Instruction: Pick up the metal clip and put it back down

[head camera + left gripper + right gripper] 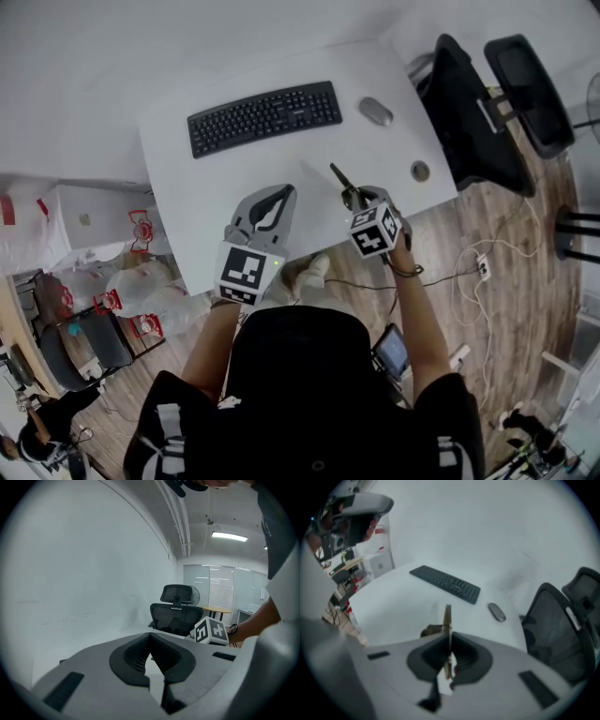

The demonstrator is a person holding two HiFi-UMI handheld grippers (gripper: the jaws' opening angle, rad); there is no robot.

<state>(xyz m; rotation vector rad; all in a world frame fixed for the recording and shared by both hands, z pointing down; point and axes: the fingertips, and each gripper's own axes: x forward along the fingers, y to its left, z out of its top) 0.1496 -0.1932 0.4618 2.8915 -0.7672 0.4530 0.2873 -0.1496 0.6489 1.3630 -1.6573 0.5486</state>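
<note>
**Right claw.** The right claw (354, 195) is pressed together on the metal clip (447, 620). The right gripper view shows the clip as a thin strip standing on edge between the two dark pads, with its free end projecting past the claw tips. A darker, brownish part of the clip shows just to the left of the strip; its shape cannot be made out.

**Task item location.** In the head view the metal clip (339, 176) sits on the person's side of the keyboard (265, 117), beyond that keyboard's right end. Its free end points back toward the keyboard. The clip is carried in the claw and appears clear of the bench (187, 187).

**Left claw.** The left claw (151, 641) is pressed together at its tips with nothing between the pads. It is also on the person's side of the keyboard, roughly level with the keyboard's middle and near the right claw.

**Surroundings.**
- The mouse (375, 111) lies on the bench just beside the right end of the keyboard.
- A black office chair (469, 112) stands off the bench, further right of the keyboard than the mouse.
- The right gripper's marker cube (211, 631) shows in the left gripper view, with the person's forearm behind it.
</note>
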